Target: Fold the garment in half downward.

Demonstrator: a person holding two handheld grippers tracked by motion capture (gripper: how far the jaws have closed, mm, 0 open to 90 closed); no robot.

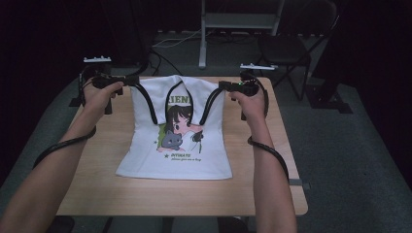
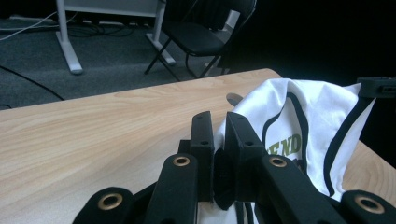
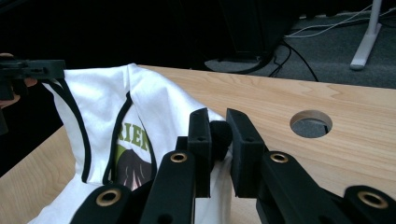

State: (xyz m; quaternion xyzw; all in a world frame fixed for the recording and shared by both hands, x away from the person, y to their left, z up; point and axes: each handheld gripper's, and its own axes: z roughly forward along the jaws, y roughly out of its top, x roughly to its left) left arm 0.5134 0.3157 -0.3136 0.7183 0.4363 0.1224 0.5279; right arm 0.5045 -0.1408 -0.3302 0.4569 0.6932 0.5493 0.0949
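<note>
Over the table's (image 1: 97, 194) far half, left gripper (image 1: 130, 80) and right gripper (image 1: 222, 86) each pinch a shoulder of the shirt (image 1: 177, 155); lift both evenly, keep hem flat.

Both forearms are bare, no sleeves. A black ribbed cable loops along each one. The left gripper (image 2: 219, 123) and right gripper (image 3: 225, 119) are matte black: two flat rectangular jaws with small screw holes, on jointed links with brass-ringed pivots. A pale grey plate sits atop each.
</note>
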